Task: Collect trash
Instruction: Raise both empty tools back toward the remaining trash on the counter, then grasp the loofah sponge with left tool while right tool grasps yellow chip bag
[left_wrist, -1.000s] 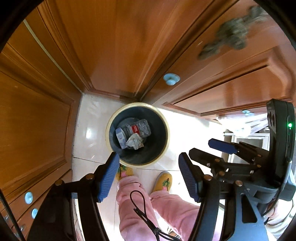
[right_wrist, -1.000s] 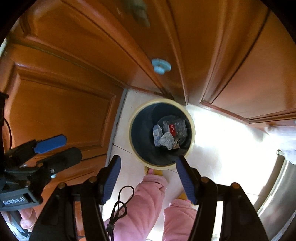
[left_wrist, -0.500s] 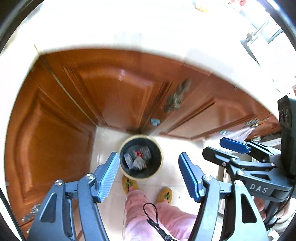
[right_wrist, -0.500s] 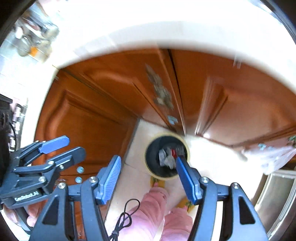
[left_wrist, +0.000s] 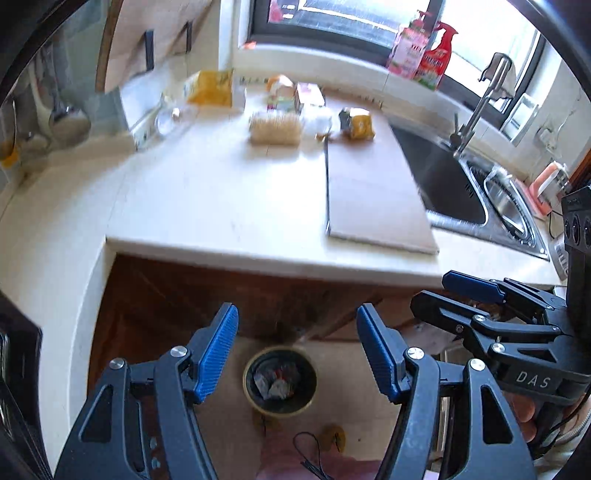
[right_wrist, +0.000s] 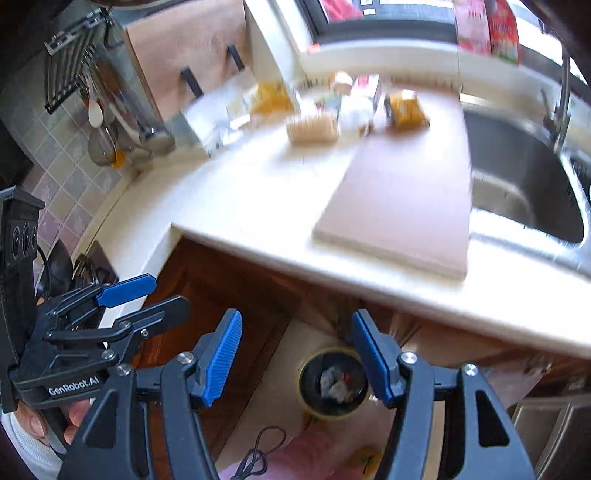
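While both stand open, the right gripper (left_wrist: 436, 291) reads "DAS".

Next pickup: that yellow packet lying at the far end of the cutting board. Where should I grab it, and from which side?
Judging from blurred frames: the yellow packet lies low on the cutting board, with a white wad beside it on its left. I'd come down from above with the right tool, open and empty, and pinch across the packet's crumpled middle, fingers on its near and far edges, clear of the wad.

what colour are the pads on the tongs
Blue, ribbed pads on black arms; clearest in the left wrist view.
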